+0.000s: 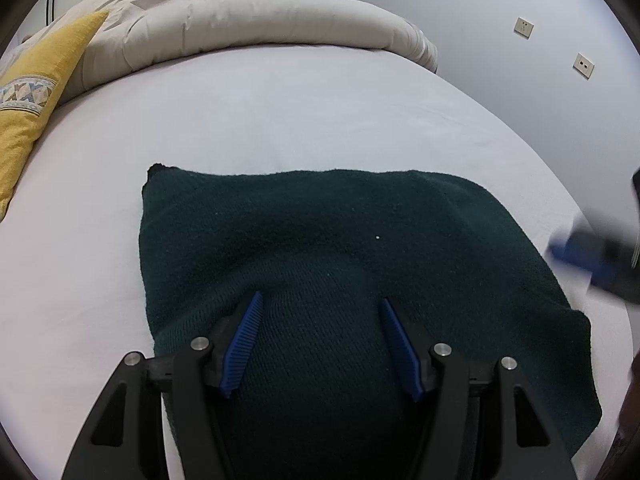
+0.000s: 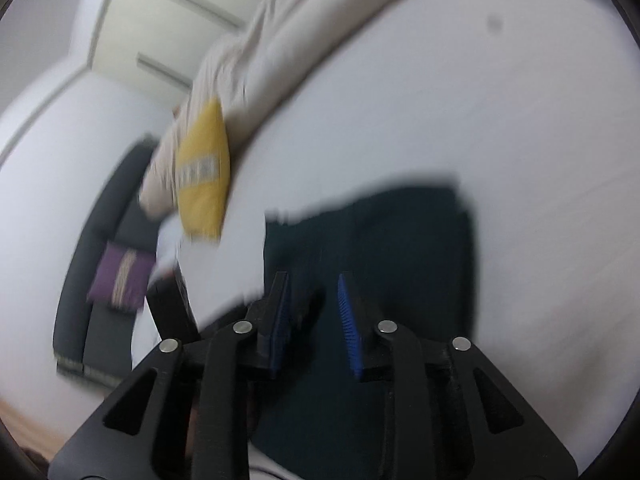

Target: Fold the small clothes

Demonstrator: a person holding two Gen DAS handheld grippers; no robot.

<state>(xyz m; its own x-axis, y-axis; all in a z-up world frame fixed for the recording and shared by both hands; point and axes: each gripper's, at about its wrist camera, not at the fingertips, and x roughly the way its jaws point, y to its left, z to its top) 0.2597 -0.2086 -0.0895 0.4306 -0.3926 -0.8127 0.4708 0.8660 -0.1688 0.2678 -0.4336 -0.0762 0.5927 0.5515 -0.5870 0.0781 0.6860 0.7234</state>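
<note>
The left gripper (image 1: 320, 304) has its jaws spread wide and released, the blue ribbed pads (image 1: 244, 344) resting low over the near part of a dark green knitted garment (image 1: 320, 220), which bulges up between them; nothing is pinched. The right gripper (image 2: 312, 284) also has its jaws parted with a clear gap and nothing between them, hovering over the same garment's edge; its view is smeared by motion, so fine contact cannot be judged. In the left view it shows as a blurred blue-and-black shape (image 1: 592, 256) just beyond the garment's right side.

The garment lies roughly flat on the white bed sheet (image 1: 280, 112), already looking doubled into a compact rectangle, with one far corner slightly peaked. Further off sit a beige duvet (image 1: 240, 12) and a yellow cushion (image 1: 36, 92) at the head of the bed, well apart from the work.

The step in hand appears to be taking hold for another fold or smoothing. To do it well, each set of jaws should close on a near corner, catching all layers of the thick knit, then lift and carry evenly so the edges meet squarely. A shallow bite would likely slip or drag only the top layer.
</note>
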